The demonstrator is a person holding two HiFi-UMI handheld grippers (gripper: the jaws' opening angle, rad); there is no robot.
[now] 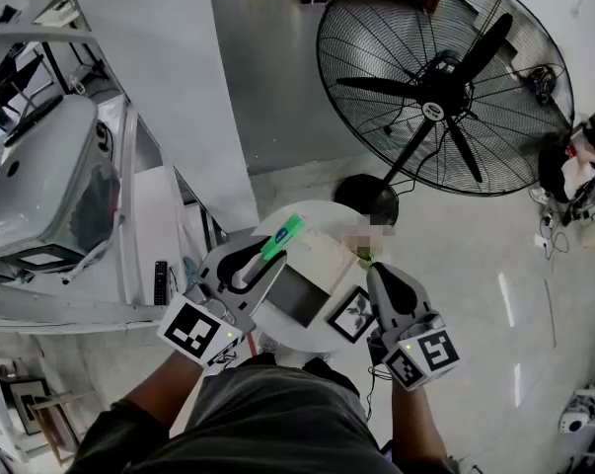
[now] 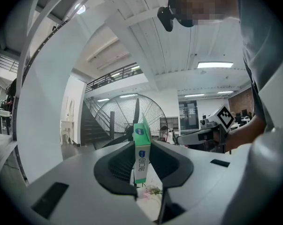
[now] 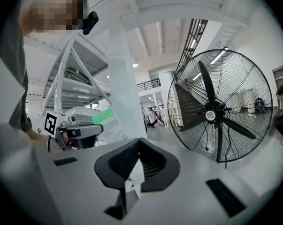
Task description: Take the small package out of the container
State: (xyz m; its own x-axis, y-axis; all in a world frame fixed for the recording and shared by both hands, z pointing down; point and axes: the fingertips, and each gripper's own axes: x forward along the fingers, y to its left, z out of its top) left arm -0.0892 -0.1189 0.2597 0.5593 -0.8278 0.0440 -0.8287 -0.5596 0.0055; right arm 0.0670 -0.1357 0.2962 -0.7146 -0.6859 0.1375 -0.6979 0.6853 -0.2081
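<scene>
The small green and white package (image 1: pixel 282 236) stands up between the jaws of my left gripper (image 1: pixel 269 253), lifted above the round white table (image 1: pixel 299 213). The left gripper view shows the package (image 2: pixel 141 150) upright, with my left gripper (image 2: pixel 142 144) shut on its narrow sides. My right gripper (image 1: pixel 370 264) is at the pale container (image 1: pixel 322 255) on the table. In the right gripper view my right gripper (image 3: pixel 139 142) is shut, and a thin white piece (image 3: pixel 136 172), seemingly the container's edge, sits between its jaws. The package (image 3: pixel 103 116) also shows there at left.
A large black floor fan (image 1: pixel 445 87) stands beyond the table. A white pillar (image 1: pixel 174 87) rises at left, beside a white machine (image 1: pixel 50 186). A dark flat slab (image 1: pixel 297 296) and a framed plant picture (image 1: pixel 353 314) lie on the table's near side.
</scene>
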